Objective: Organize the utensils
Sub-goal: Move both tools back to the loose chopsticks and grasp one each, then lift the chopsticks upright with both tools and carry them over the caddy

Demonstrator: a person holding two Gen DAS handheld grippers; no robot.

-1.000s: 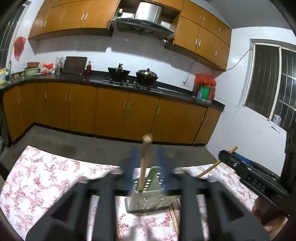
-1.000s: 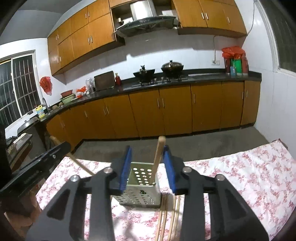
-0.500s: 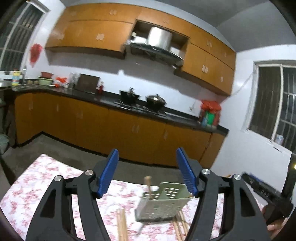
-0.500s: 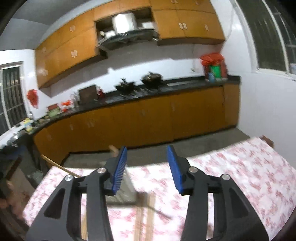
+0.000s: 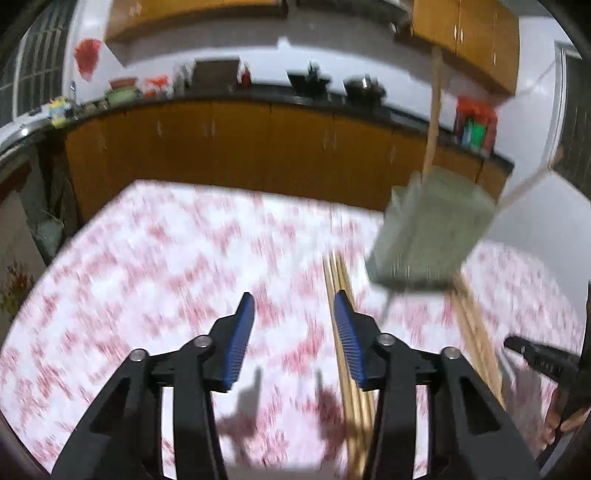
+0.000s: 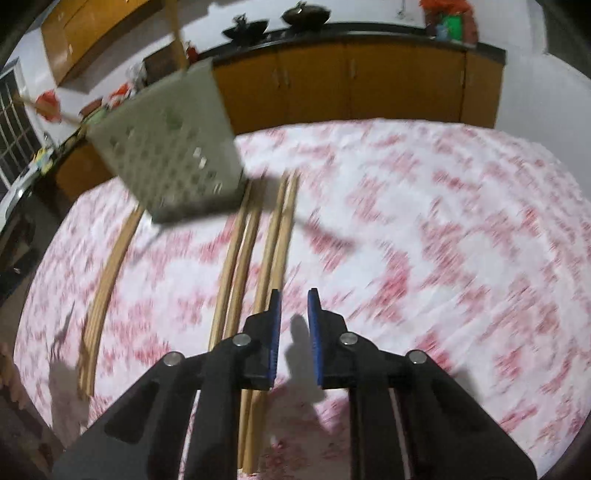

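**Both grippers empty above the floral cloth, holder standing beyond the loose chopsticks**

Nearest in the left wrist view, the left gripper (image 5: 293, 328) hangs over the red-and-white floral tablecloth (image 5: 147, 280) with its blue-padded jaws spread wide and nothing between them. A bundle of wooden chopsticks (image 5: 349, 354) lies flat on the cloth, running under the right-hand jaw and away from the camera. At the right edge of that view, part of the right gripper shows as a dark bar, low over the cloth.

In the right wrist view, the right gripper (image 6: 294, 317) has its jaws apart by a narrow gap, released, gripping nothing. Just left of its fingers two pairs of chopsticks (image 6: 258, 258) lie side by side, pointing toward the far edge of the table. Another bundle (image 6: 107, 273) lies further left, well apart from them.

Beyond the chopsticks stands the perforated grey-green utensil holder (image 6: 166, 147), seen tilted and blurred in both views (image 5: 432, 236). A wooden stick (image 5: 432, 110) rises from its top, and a second leans out sideways.

Farthest off, orange-brown kitchen cabinets (image 6: 351, 85) run under a dark countertop carrying two black pots (image 6: 306, 14).
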